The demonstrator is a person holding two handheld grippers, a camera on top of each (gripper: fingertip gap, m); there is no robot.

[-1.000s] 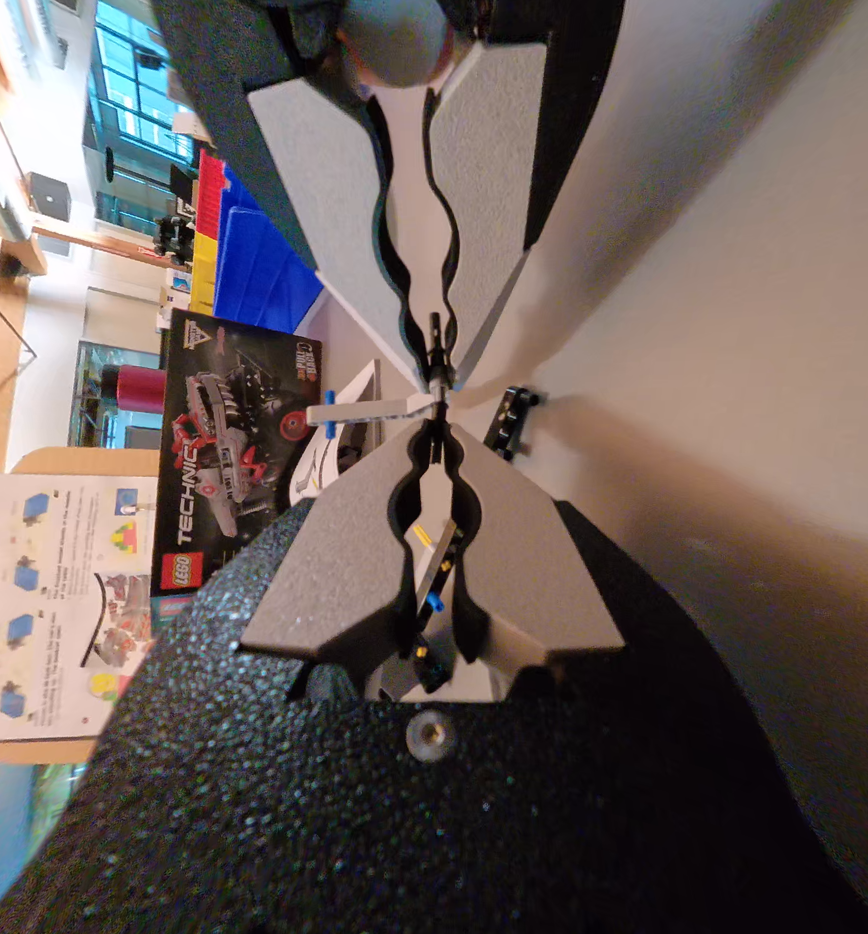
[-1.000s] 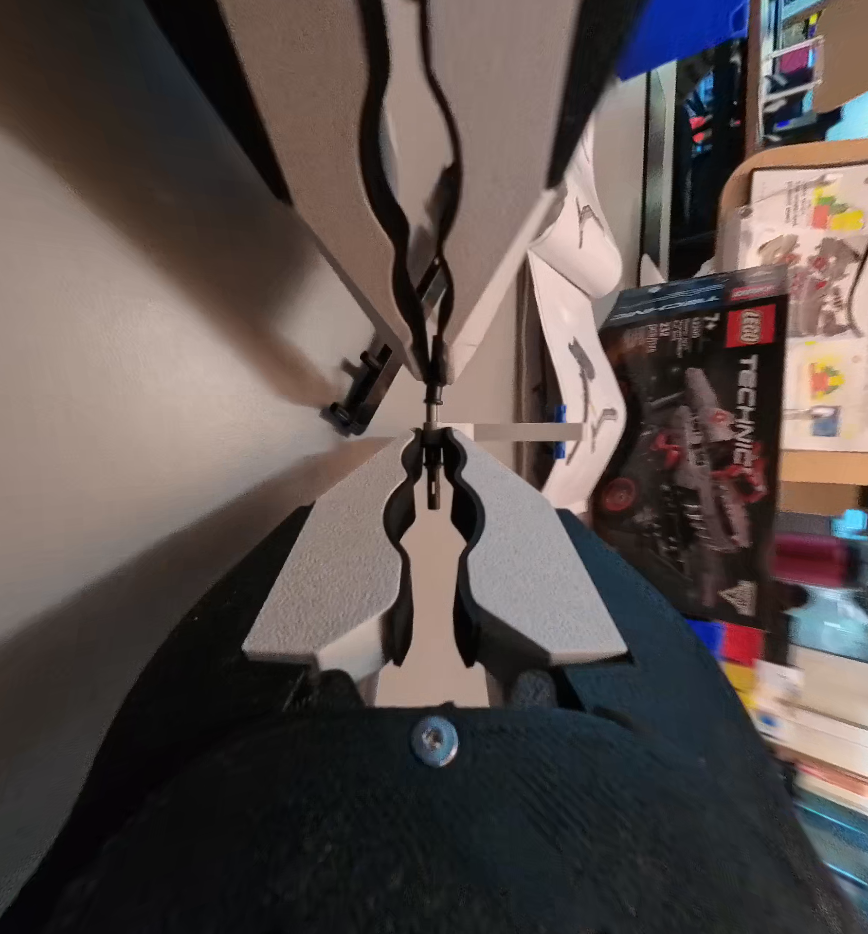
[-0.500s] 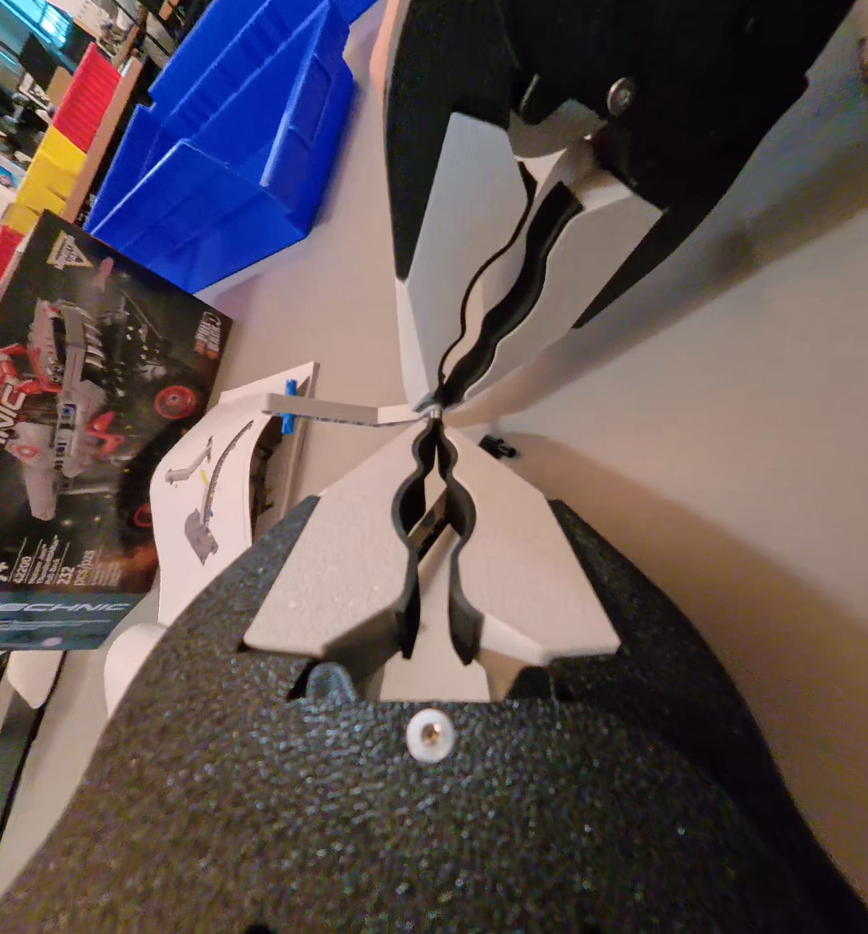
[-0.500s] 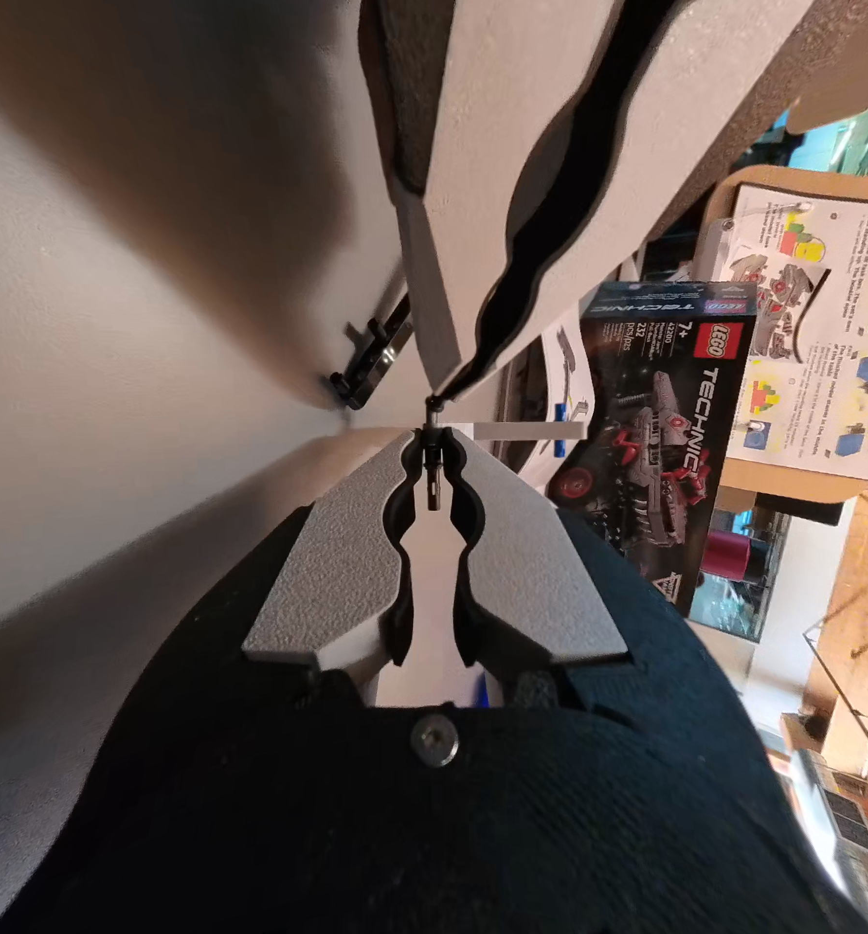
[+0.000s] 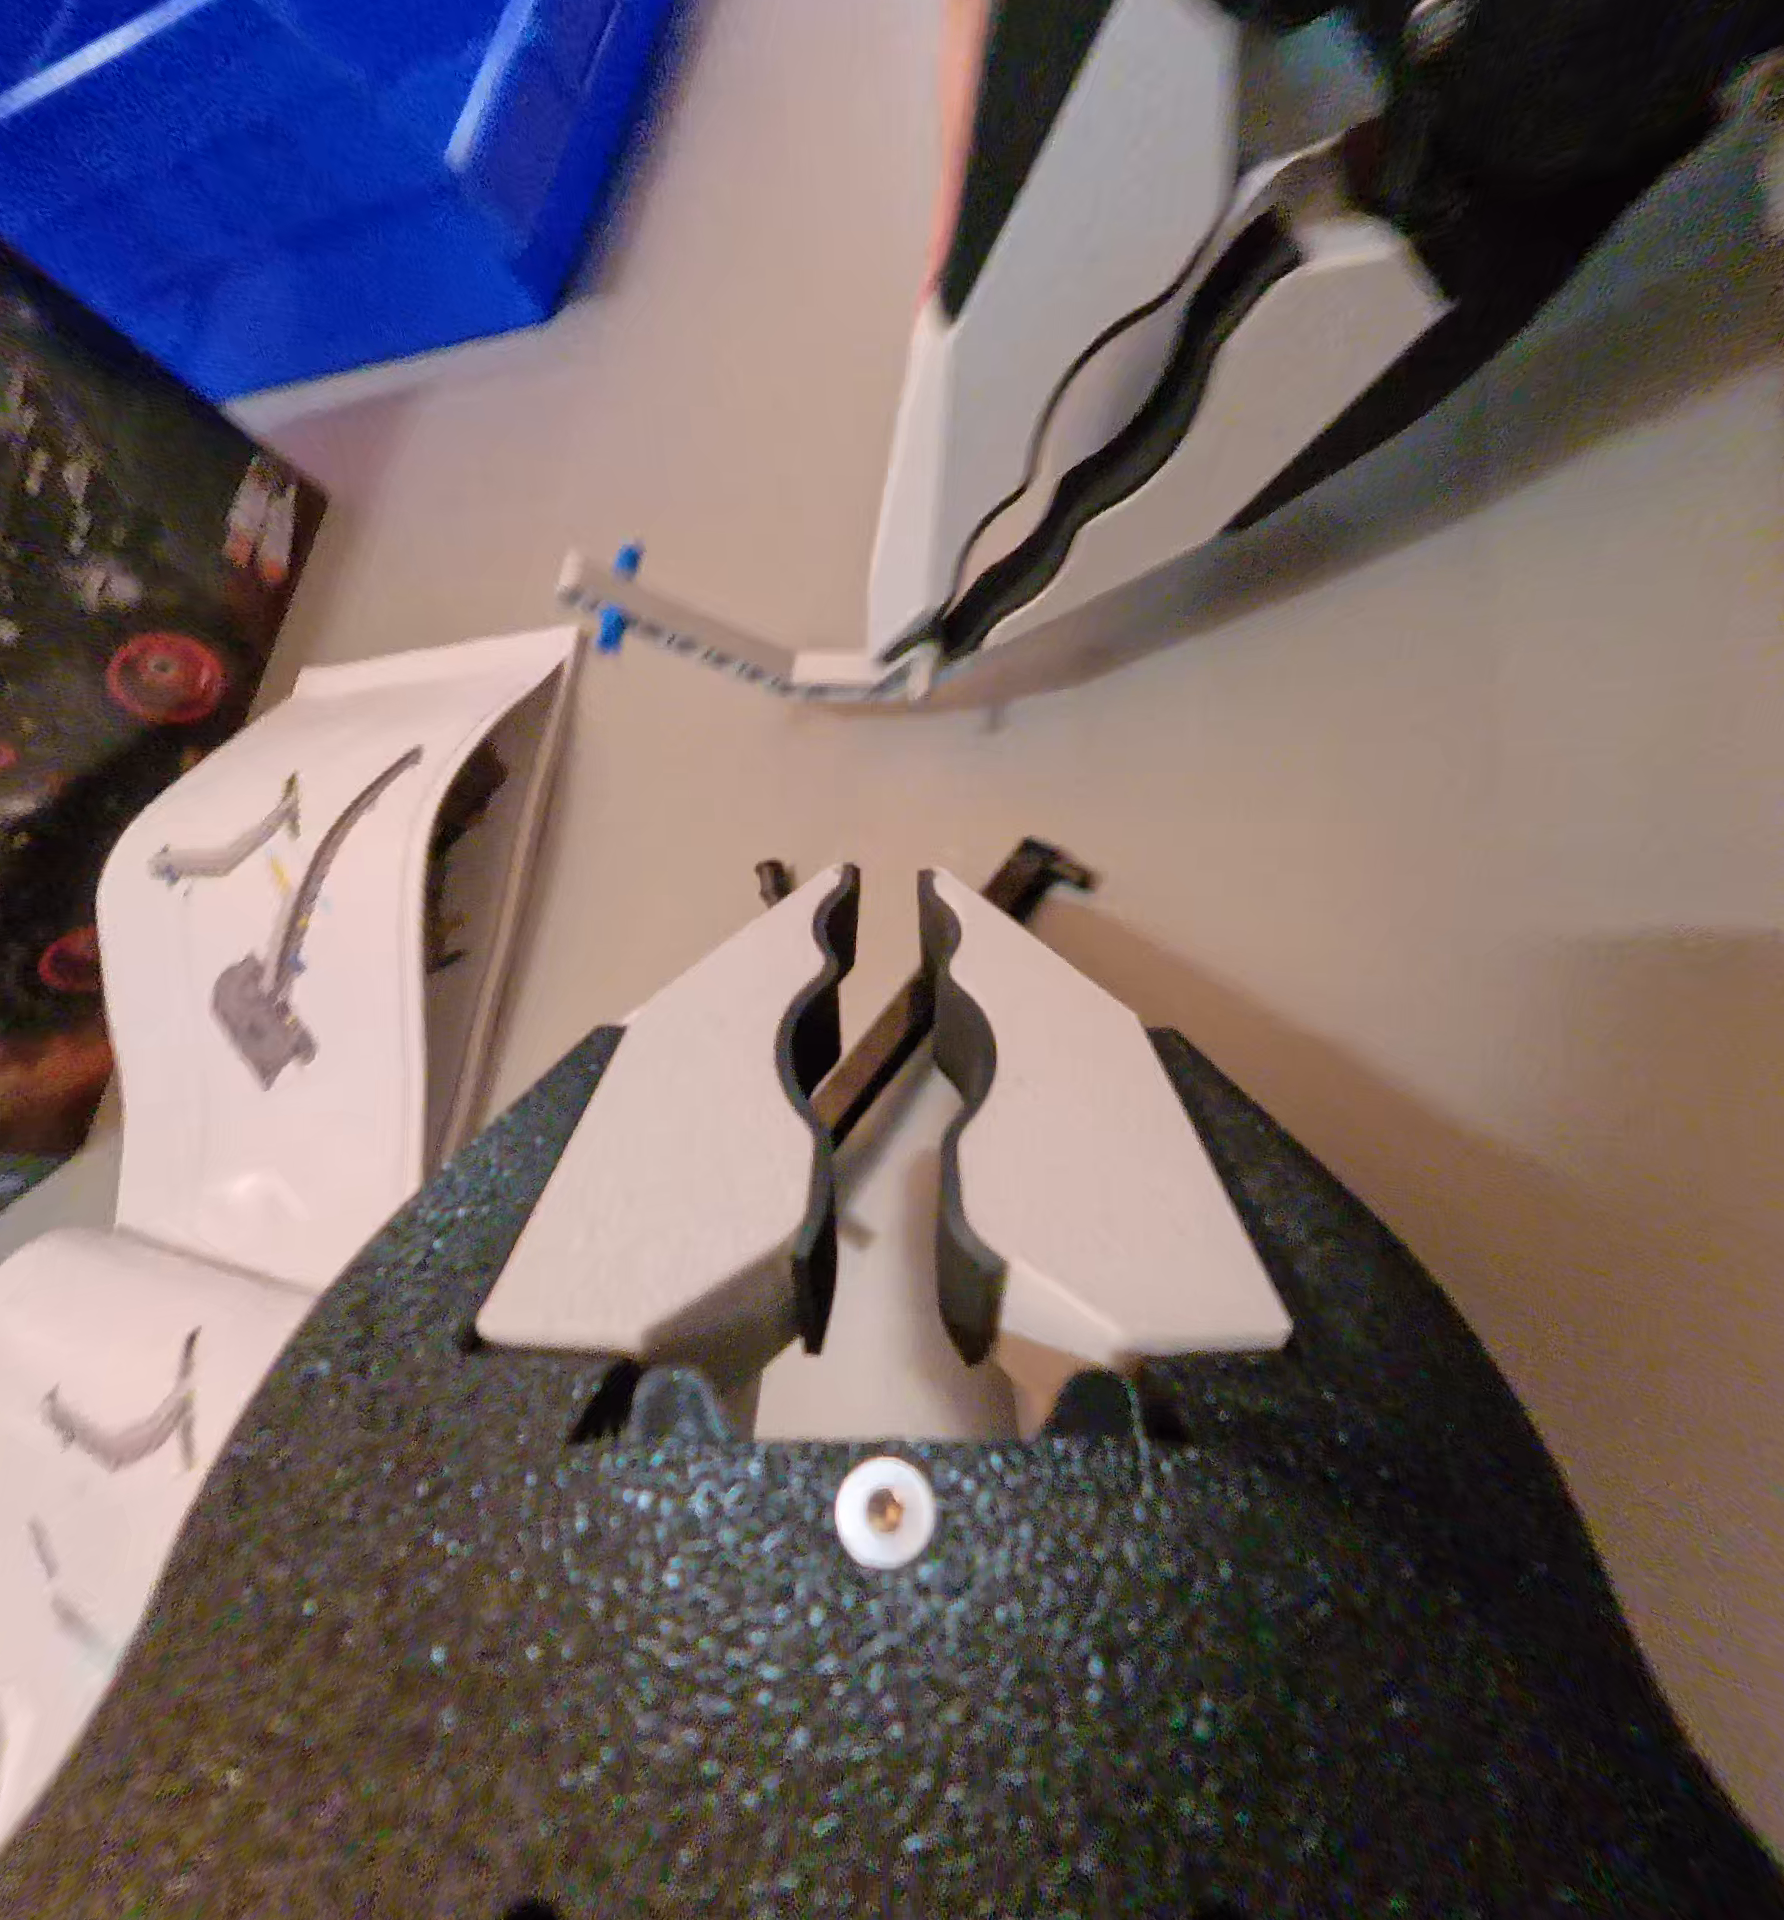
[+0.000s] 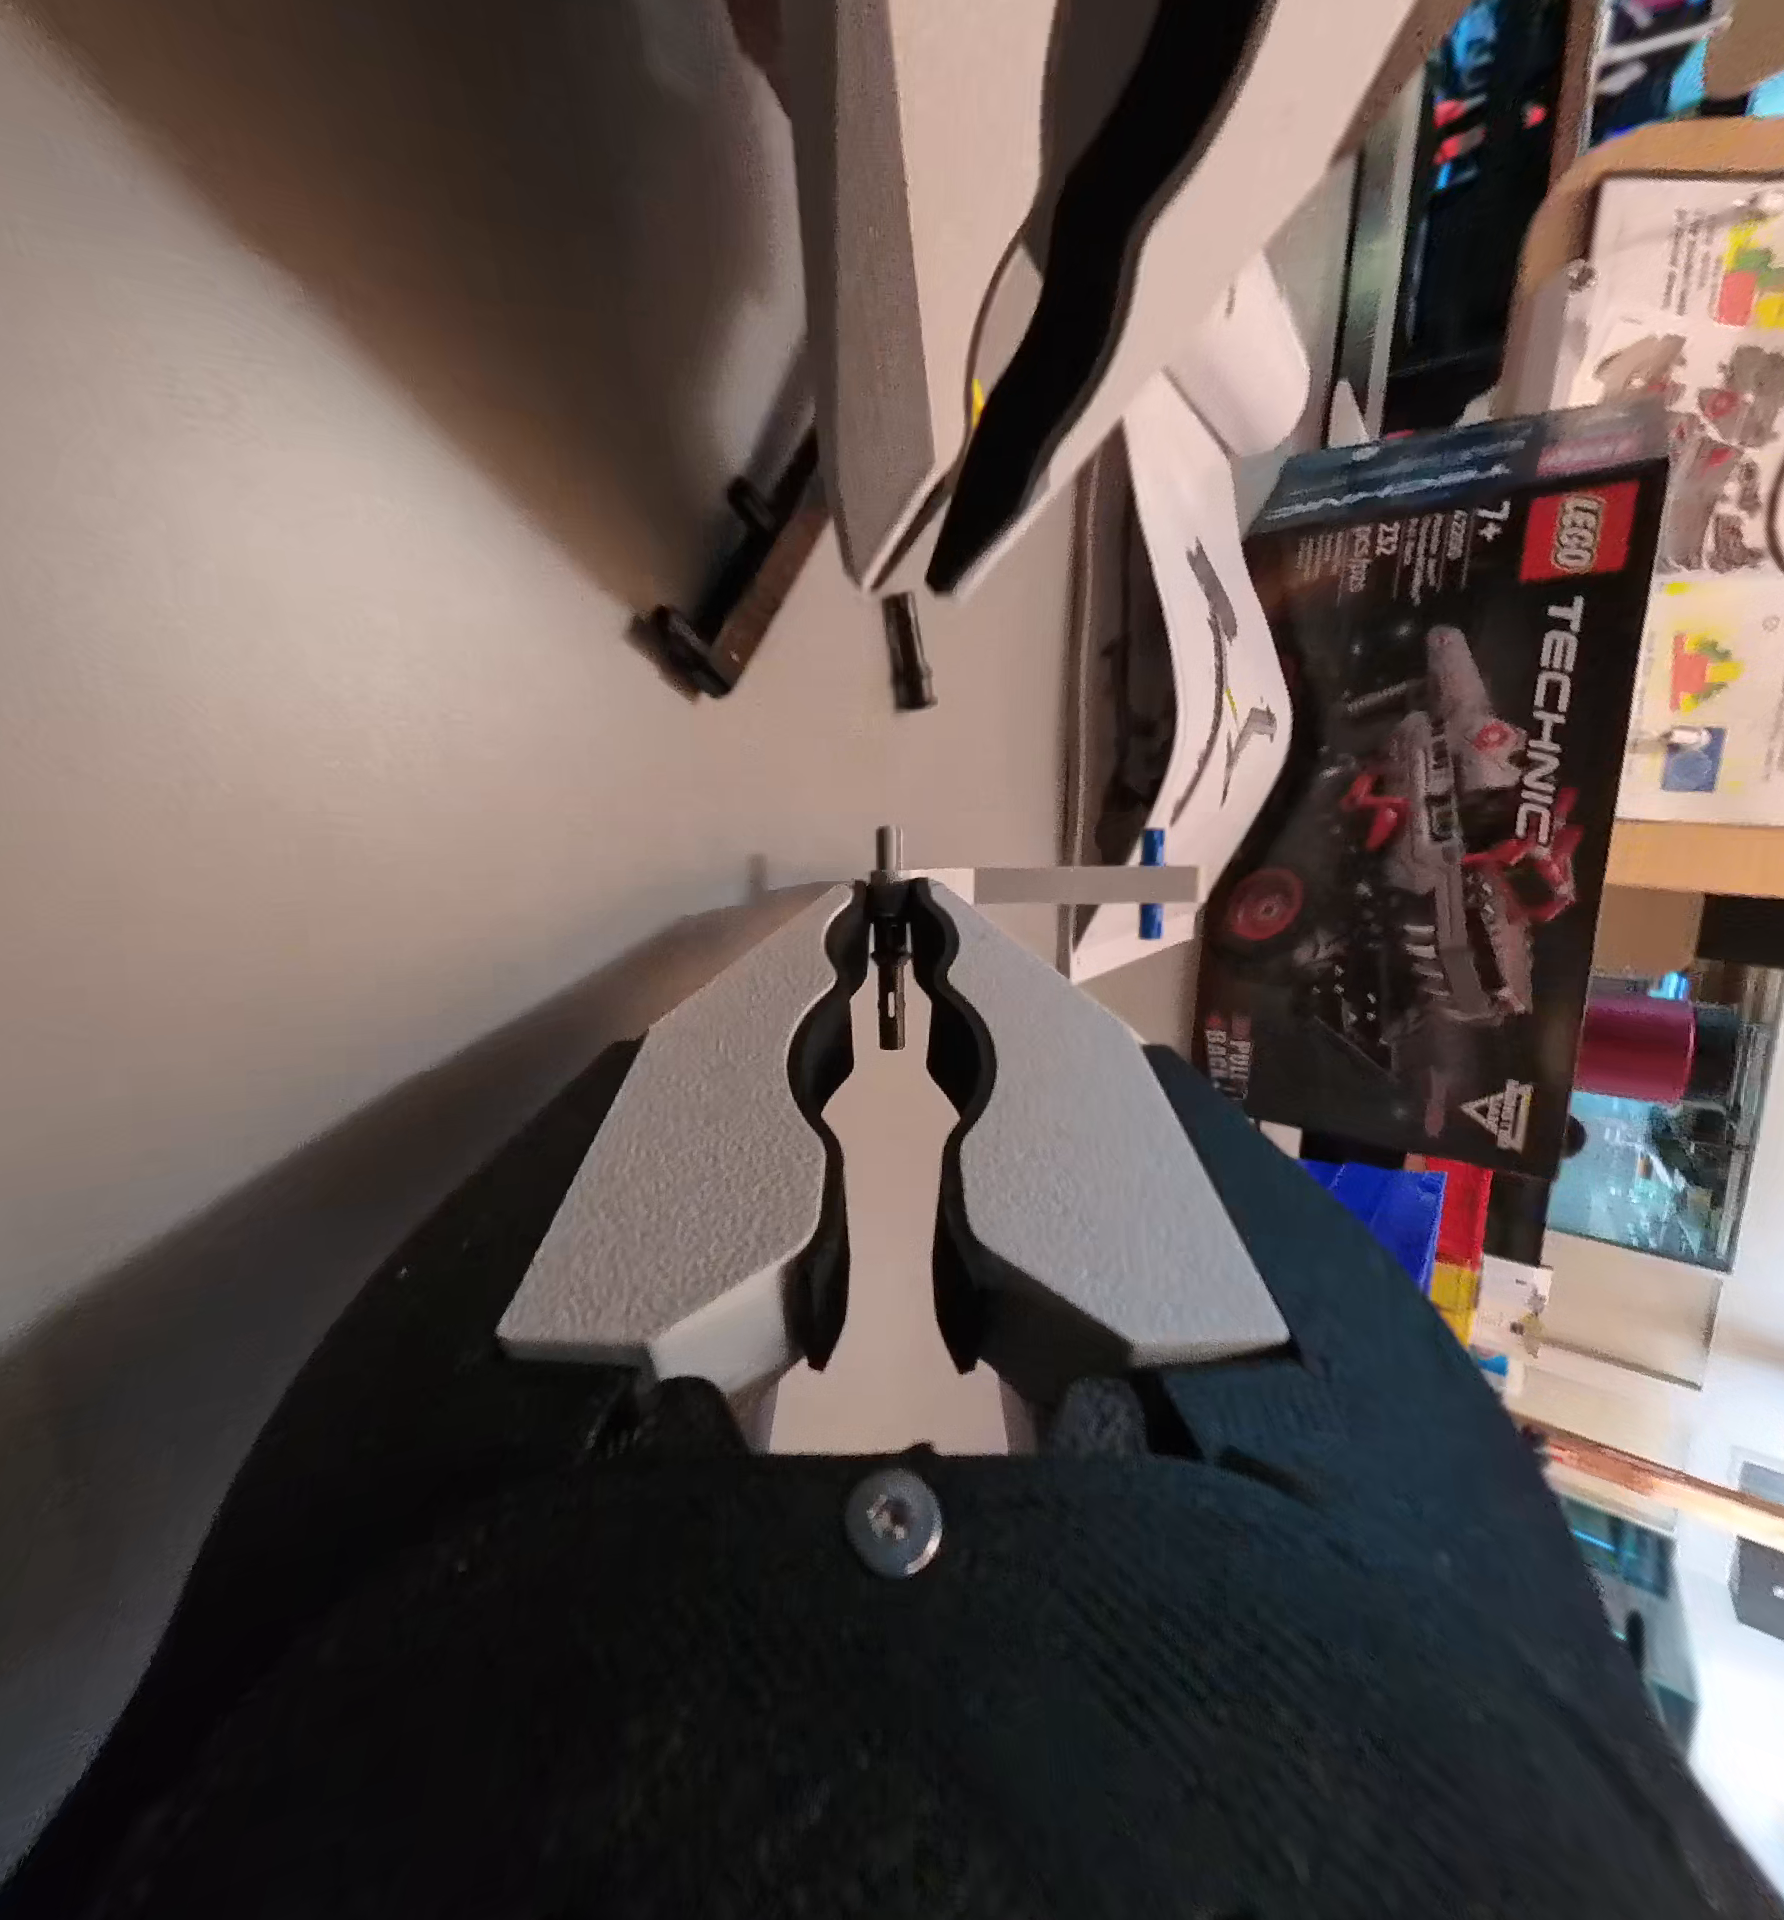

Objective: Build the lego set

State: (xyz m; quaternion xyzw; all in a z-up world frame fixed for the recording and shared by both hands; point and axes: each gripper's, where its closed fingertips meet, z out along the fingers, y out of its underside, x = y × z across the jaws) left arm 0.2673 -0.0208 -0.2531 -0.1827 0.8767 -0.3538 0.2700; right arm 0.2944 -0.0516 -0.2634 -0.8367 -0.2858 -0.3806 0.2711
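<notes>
Grey beam [image 6: 1080,886] with a blue pin [image 6: 1151,876] sticks out toward 3 o'clock from our right hand-held gripper [image 6: 890,891], which pinches its black pin [image 6: 889,977]. Our left hand-held gripper [image 5: 885,878] stands narrowly parted, holding nothing, with a loose black pin [image 6: 908,652] at 12 o'clock on the tabletop [image 6: 296,675].

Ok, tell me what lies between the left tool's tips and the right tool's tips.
A small black pin, touching neither the left tool nor the right tool; the right wrist view shows it.
</notes>
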